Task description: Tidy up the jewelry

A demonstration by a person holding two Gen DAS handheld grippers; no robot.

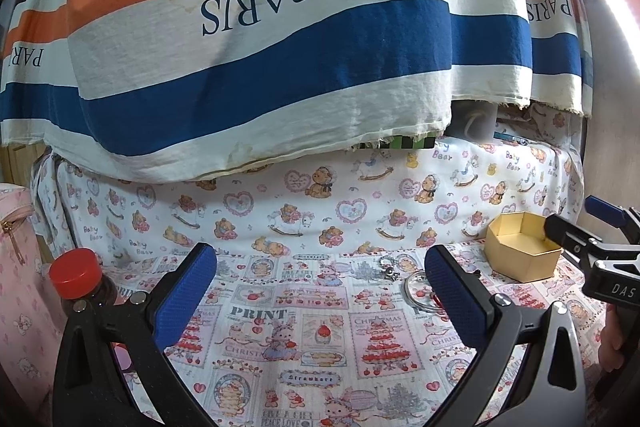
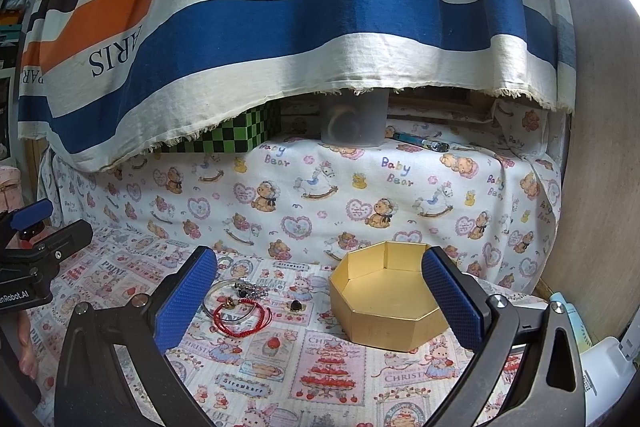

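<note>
Both tongs gape wide, empty. The jewelry (image 2: 240, 303) lies loose on the cloth (image 2: 320, 367), just left of the box (image 2: 384, 307), ahead-left of the right tongs (image 2: 320, 303), the nearer; left tongs (image 1: 320, 291) hover farther.

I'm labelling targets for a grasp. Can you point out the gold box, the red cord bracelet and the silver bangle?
gold box (image 2: 384, 323): right wrist view, front outer wall.
red cord bracelet (image 2: 256, 323): right wrist view, right side of the loop.
silver bangle (image 2: 209, 298): right wrist view, left arc.
</note>
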